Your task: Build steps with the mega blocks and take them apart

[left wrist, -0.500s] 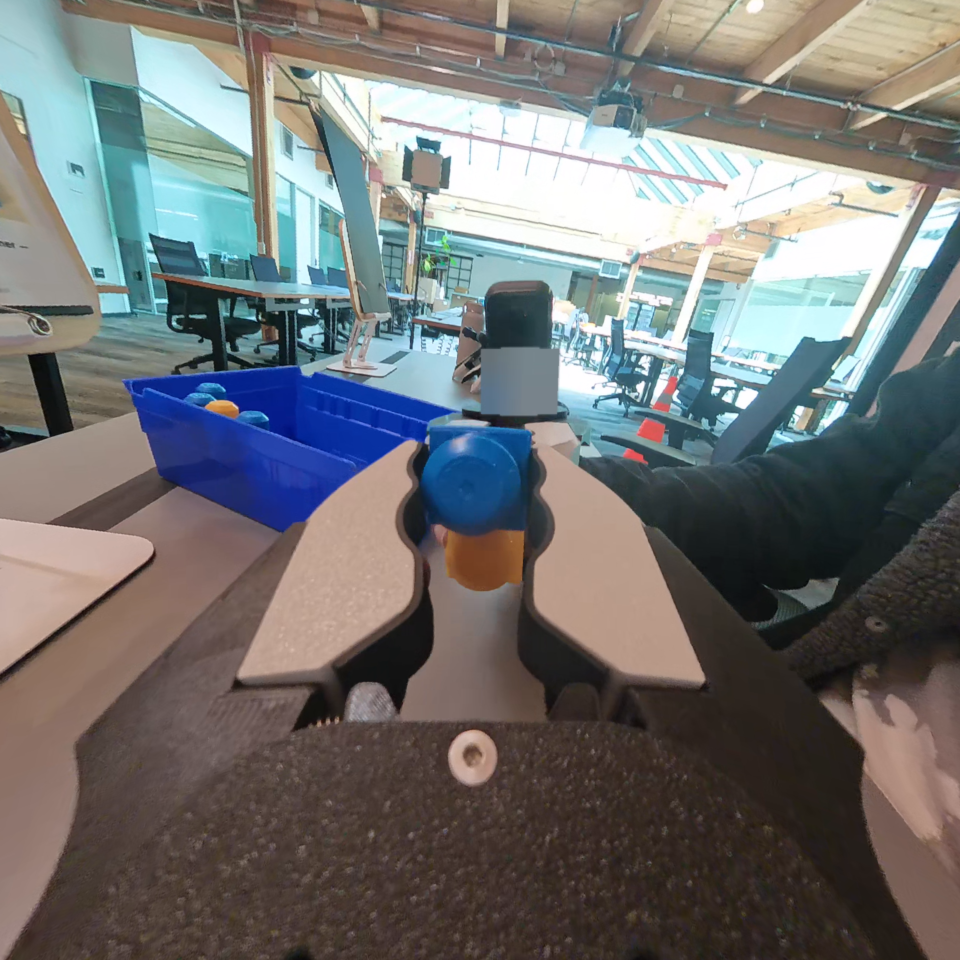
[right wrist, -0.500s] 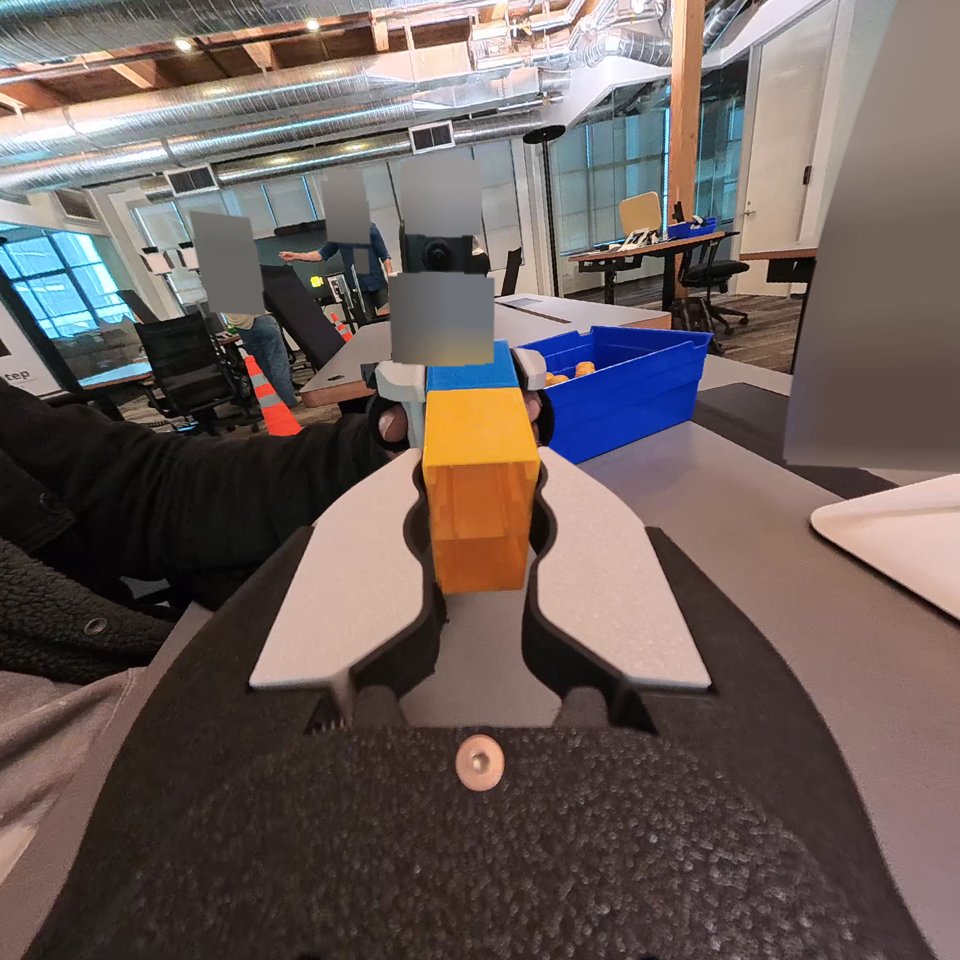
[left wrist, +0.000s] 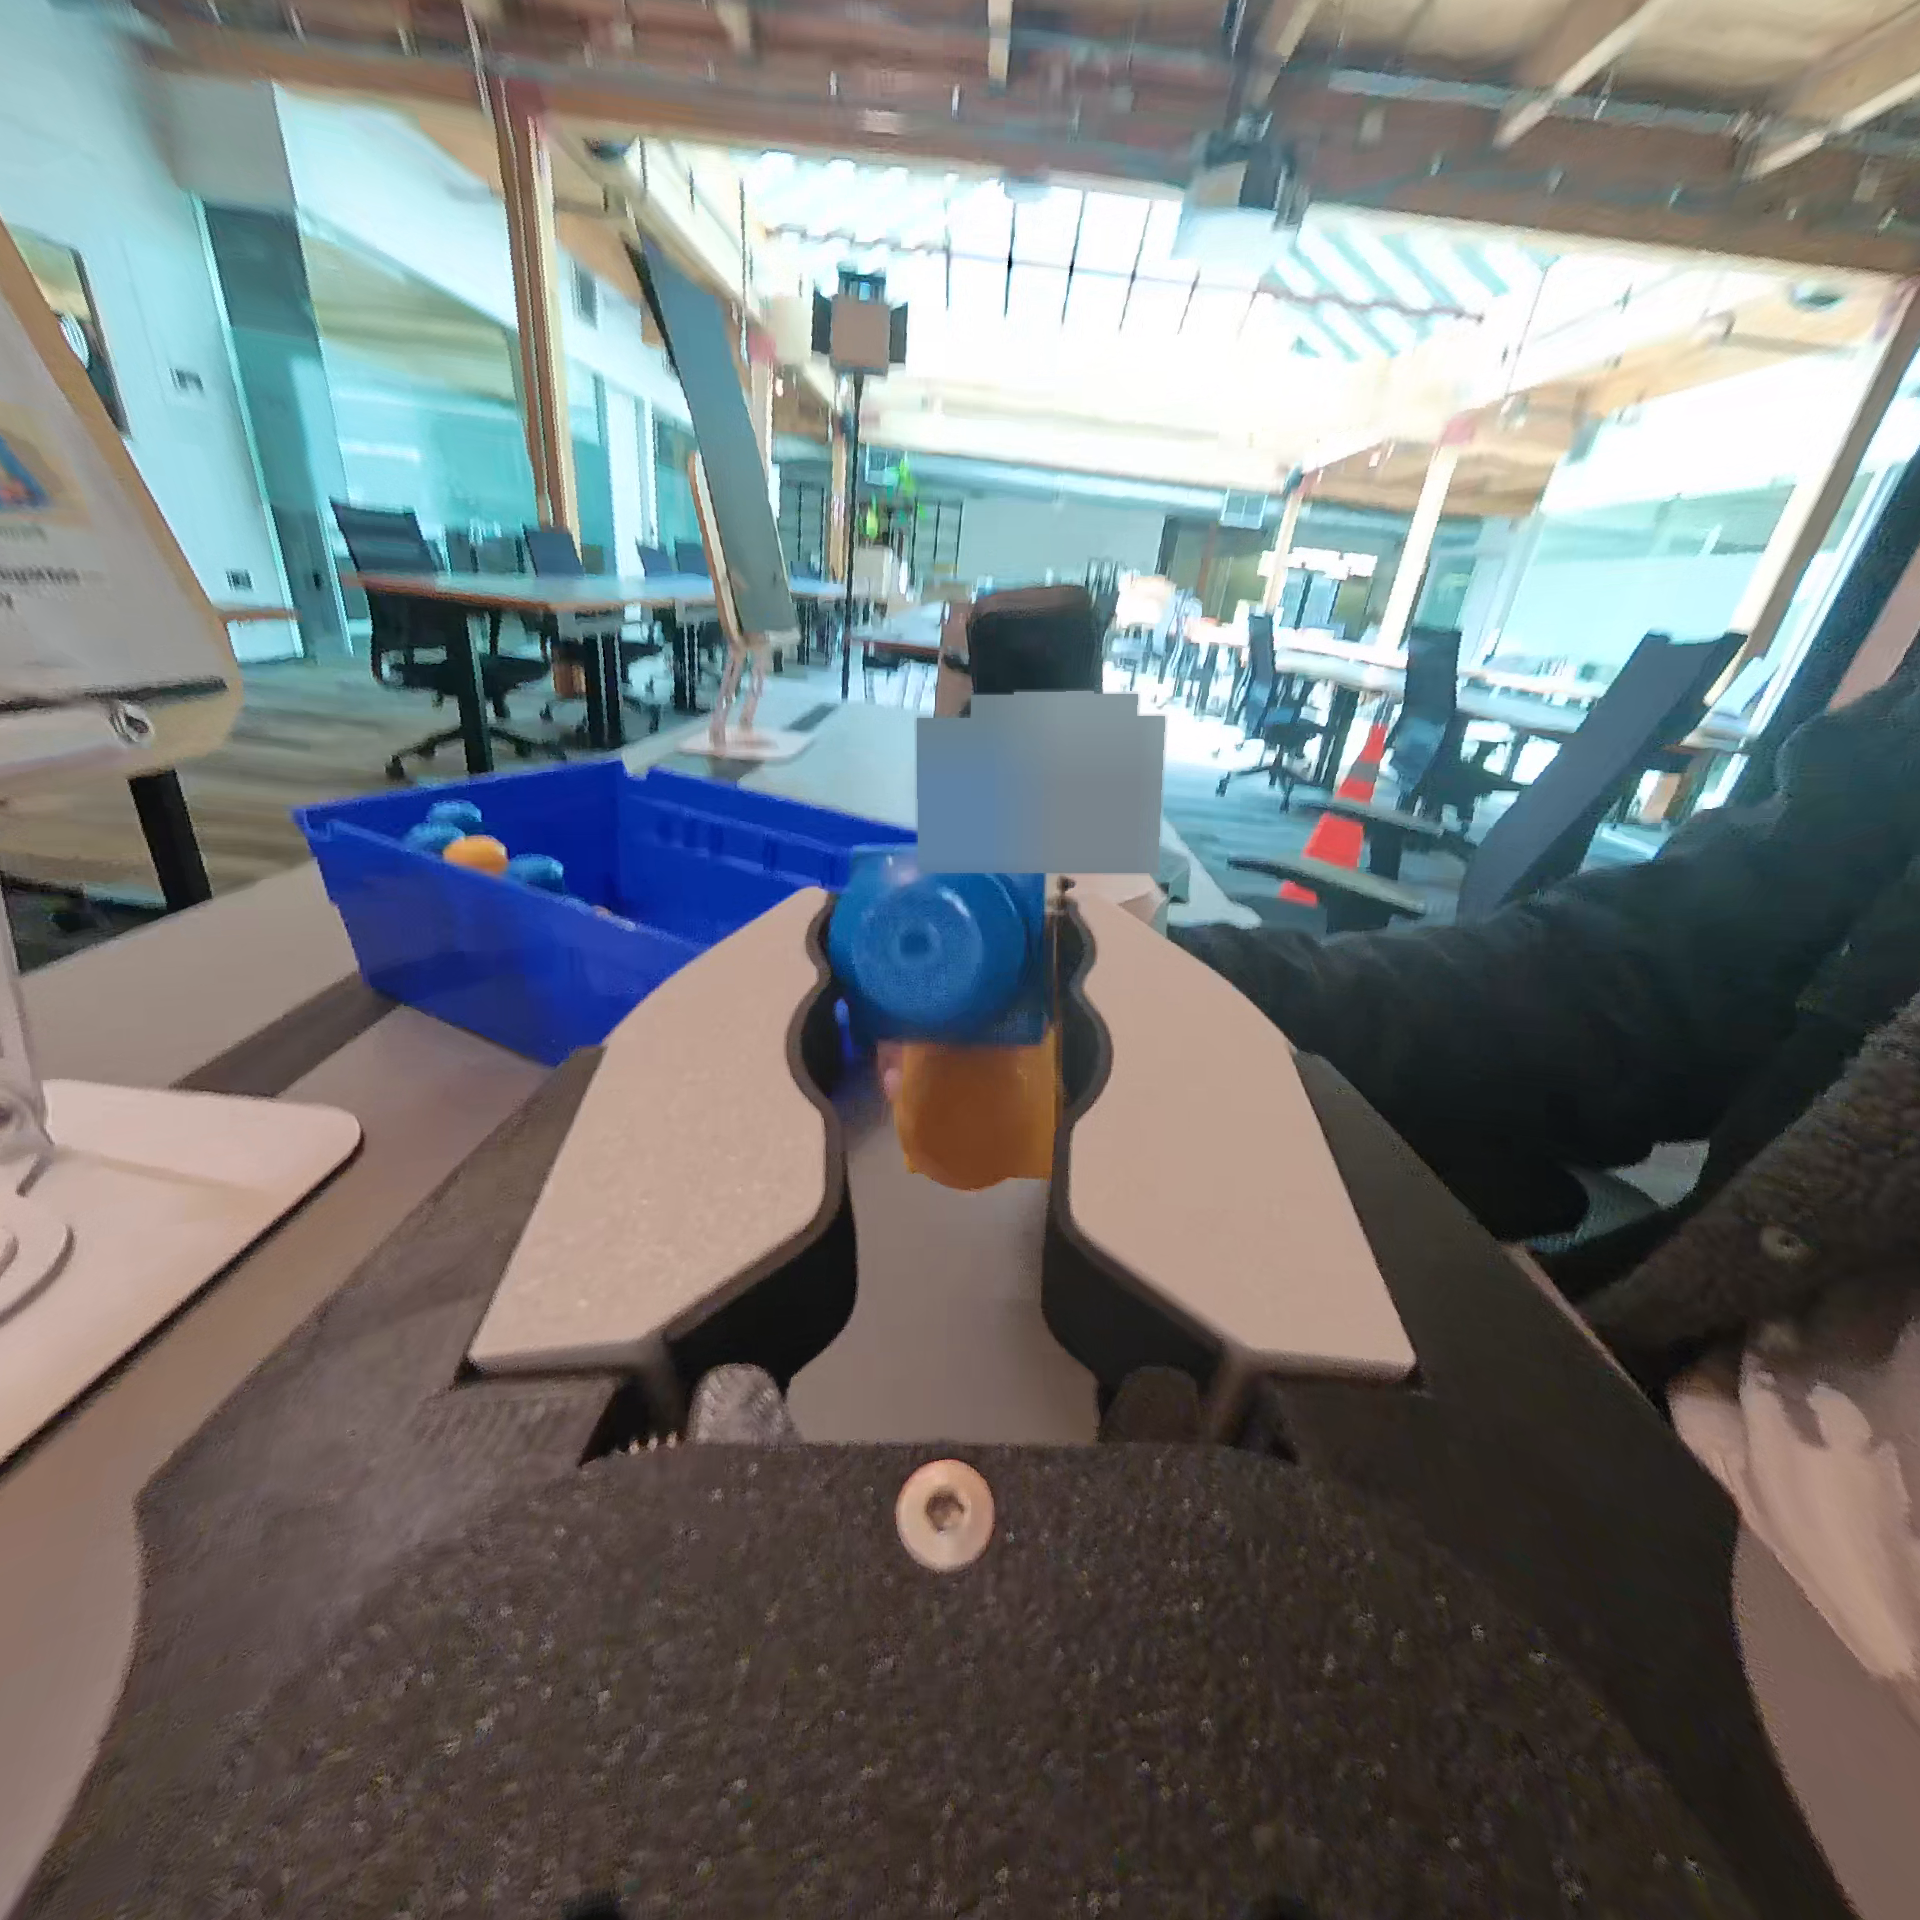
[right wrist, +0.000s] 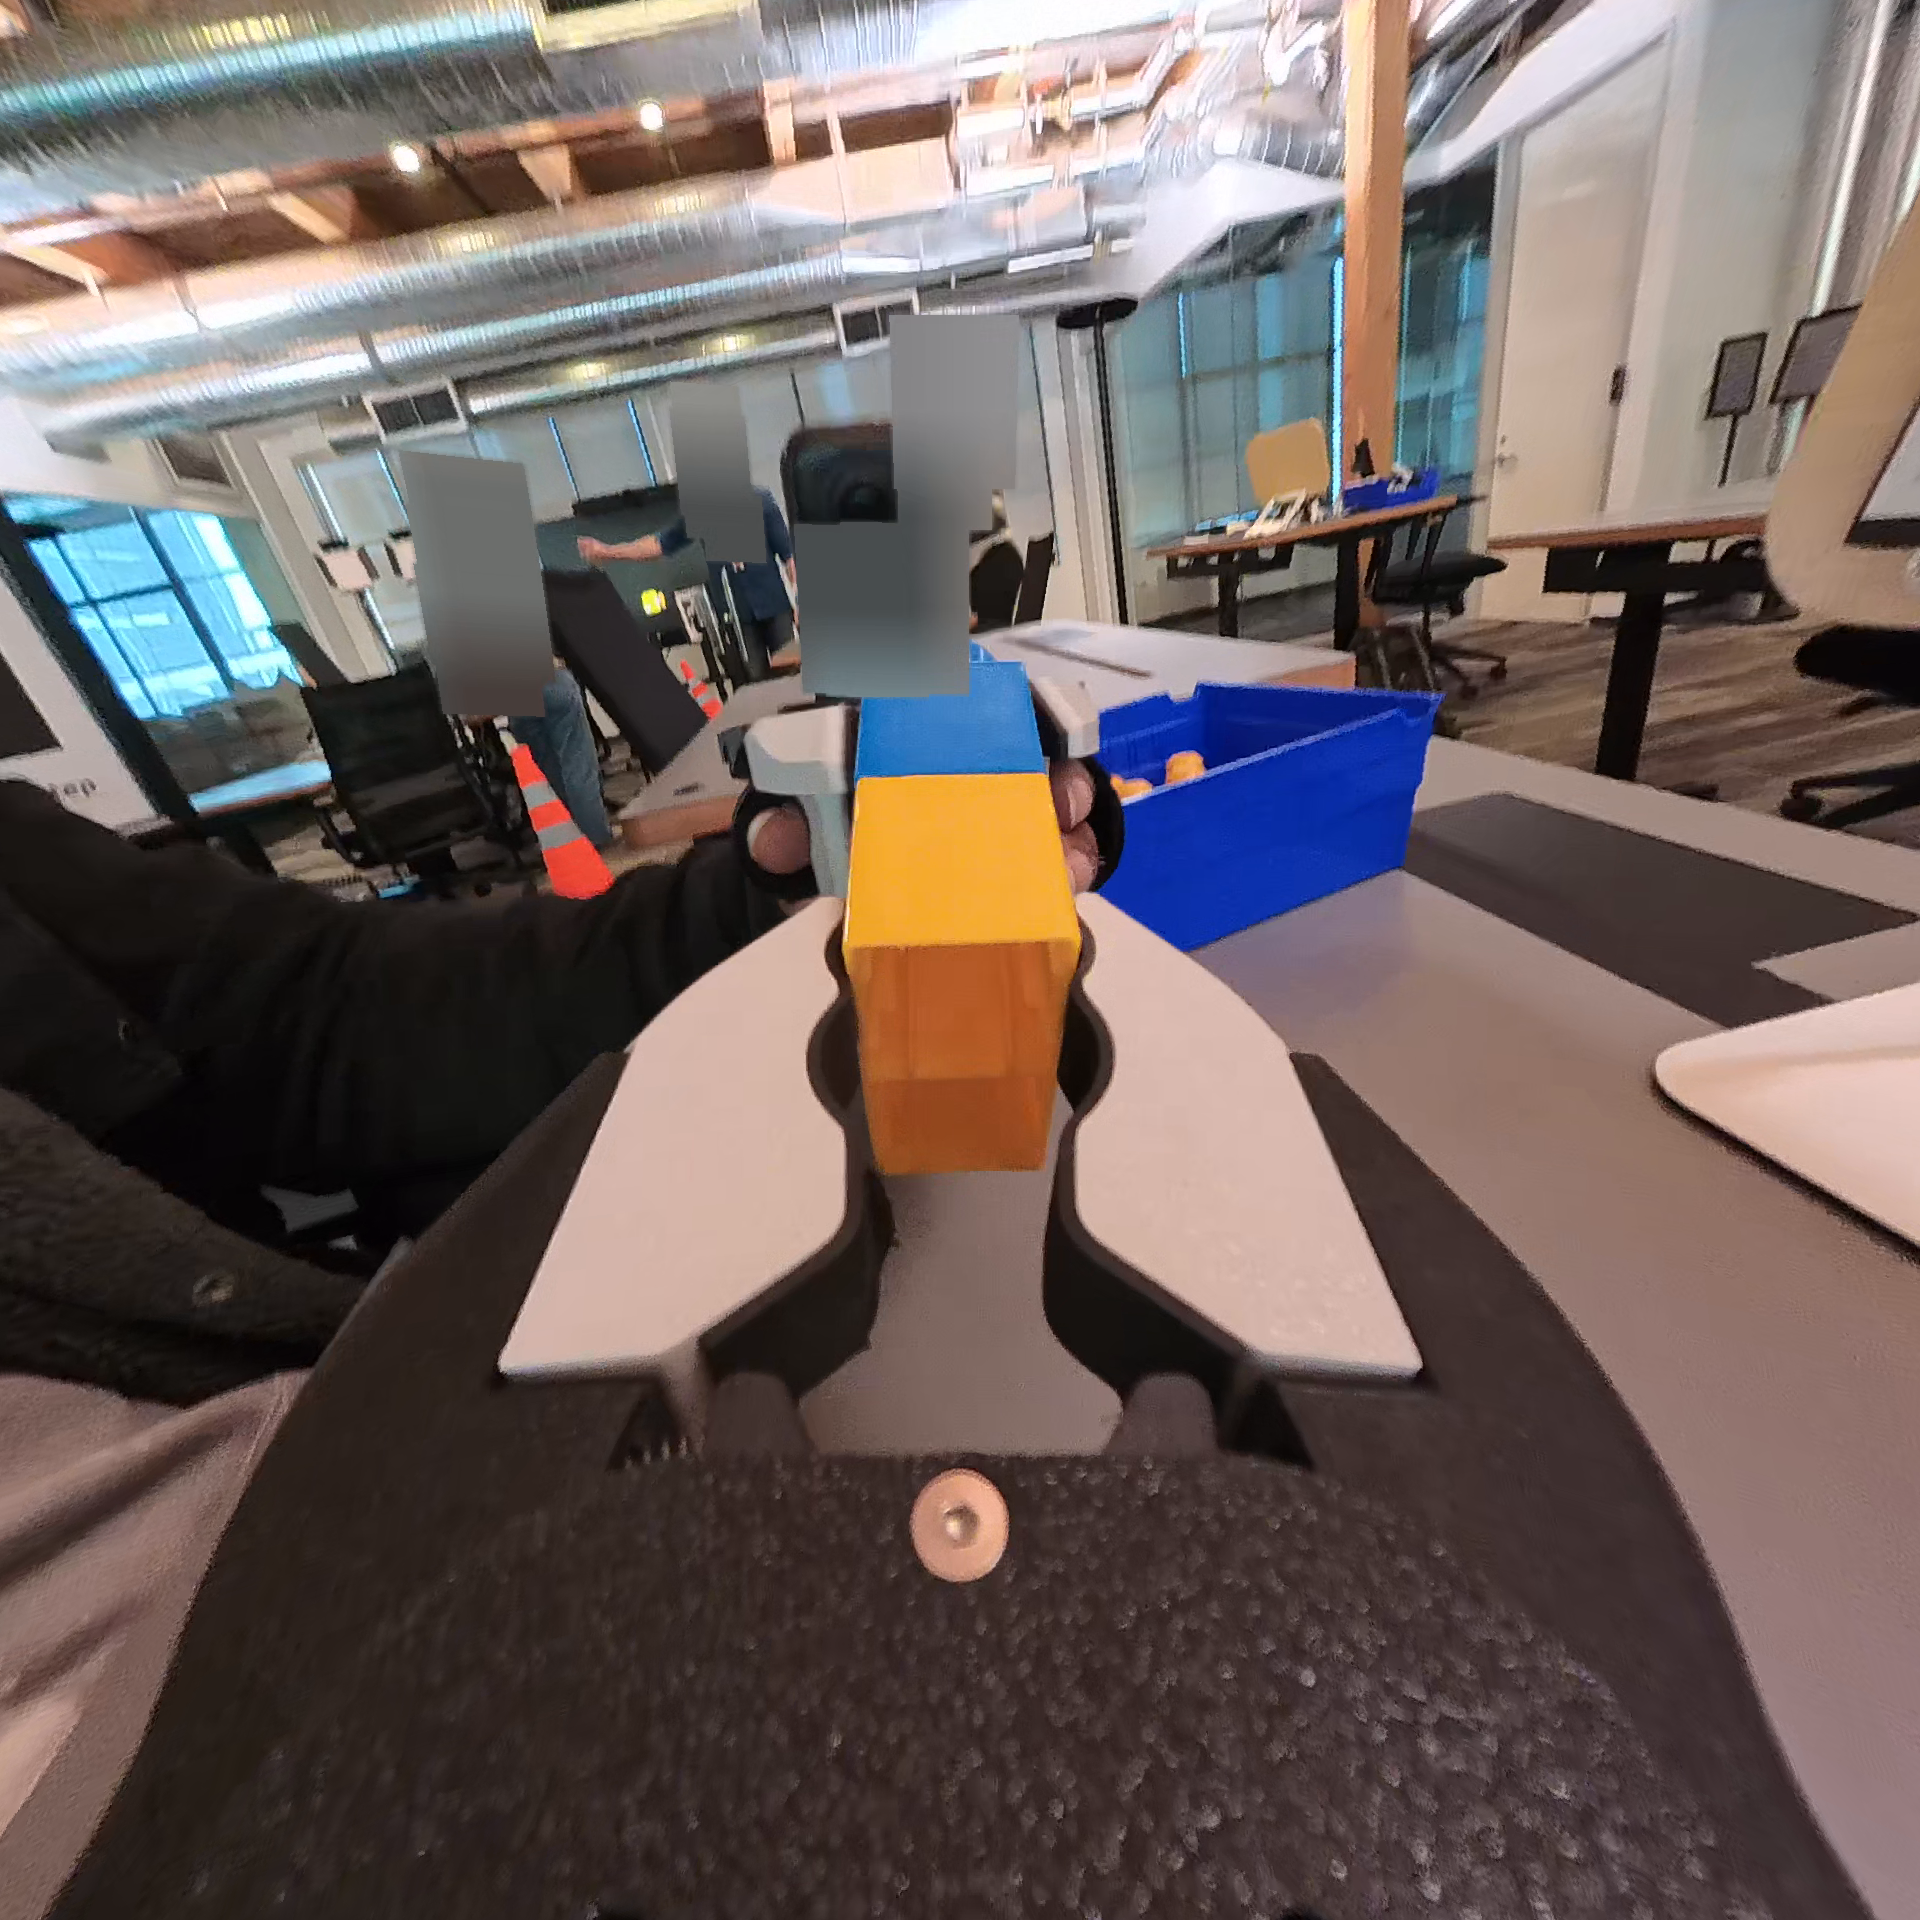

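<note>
Your left hand-held gripper (left wrist: 940, 997) is closed around the blue block (left wrist: 930, 961), its round stud facing the camera; in this view the right finger presses against the block's side, while a narrow dark gap shows beside the left finger, and the picture is blurred there. Your right hand-held gripper (right wrist: 958, 971) is clamped on the orange block (right wrist: 956, 966), both fingers tight against its sides, with the block's hollow underside turned toward the camera. The two blocks are joined: in the right wrist view the blue block (right wrist: 948, 732) sits directly against the far end of the orange one, and in the left wrist view the orange block (left wrist: 971, 1112) shows just beneath the blue. You hold the pair in the air above the grey surface (right wrist: 1475, 1049), between the two tools facing each other. A blue bin (left wrist: 582, 904) stands on the surface beyond, holding more blue and orange blocks (left wrist: 473, 836). A white monitor base (left wrist: 156, 1164) rests on the surface to one side. Your dark sleeve (right wrist: 343, 966) reaches across behind the blocks.
</note>
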A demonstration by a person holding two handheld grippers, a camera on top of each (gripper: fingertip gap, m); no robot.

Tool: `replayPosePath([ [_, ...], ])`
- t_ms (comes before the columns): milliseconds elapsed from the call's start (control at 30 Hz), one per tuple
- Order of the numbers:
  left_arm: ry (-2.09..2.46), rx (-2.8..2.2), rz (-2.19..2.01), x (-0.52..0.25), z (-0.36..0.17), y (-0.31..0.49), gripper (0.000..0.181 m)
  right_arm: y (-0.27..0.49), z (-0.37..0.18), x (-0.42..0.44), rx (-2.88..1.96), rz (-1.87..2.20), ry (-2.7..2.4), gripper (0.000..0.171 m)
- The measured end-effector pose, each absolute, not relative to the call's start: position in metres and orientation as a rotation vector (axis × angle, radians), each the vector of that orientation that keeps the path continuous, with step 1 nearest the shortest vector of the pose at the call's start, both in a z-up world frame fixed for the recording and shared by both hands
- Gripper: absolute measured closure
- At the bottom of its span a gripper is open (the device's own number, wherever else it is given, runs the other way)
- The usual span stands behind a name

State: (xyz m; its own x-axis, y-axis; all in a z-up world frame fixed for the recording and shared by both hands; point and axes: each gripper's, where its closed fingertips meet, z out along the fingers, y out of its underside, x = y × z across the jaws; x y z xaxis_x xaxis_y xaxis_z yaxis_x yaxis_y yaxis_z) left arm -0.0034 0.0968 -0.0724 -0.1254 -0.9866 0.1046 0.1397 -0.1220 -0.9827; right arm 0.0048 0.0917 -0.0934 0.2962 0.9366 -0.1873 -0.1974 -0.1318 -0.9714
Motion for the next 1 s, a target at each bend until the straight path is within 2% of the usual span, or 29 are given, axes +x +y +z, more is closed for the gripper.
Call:
replayPosePath([
  [133, 1.044, -1.121, -1.505, -0.007, -0.068, 0.104, 0.130, 0.093, -0.070, 0.022, -1.220, 1.255, -0.620, 0.136],
  [367, 1.069, -1.162, -1.589, 0.029, -0.086, 0.081, 0.131, 0.086, -0.045, 0.033, -1.043, 1.402, -0.481, 0.136],
  [467, 1.057, -1.140, -1.573, 0.034, -0.083, 0.076, 0.146, 0.089, -0.048, 0.031, -1.049, 1.391, -0.475, 0.135],
  [1000, 1.290, -1.256, -1.419, 0.006, -0.105, 0.091, 0.146, 0.092, -0.114, 0.023, -1.506, 0.931, -0.998, 0.131],
])
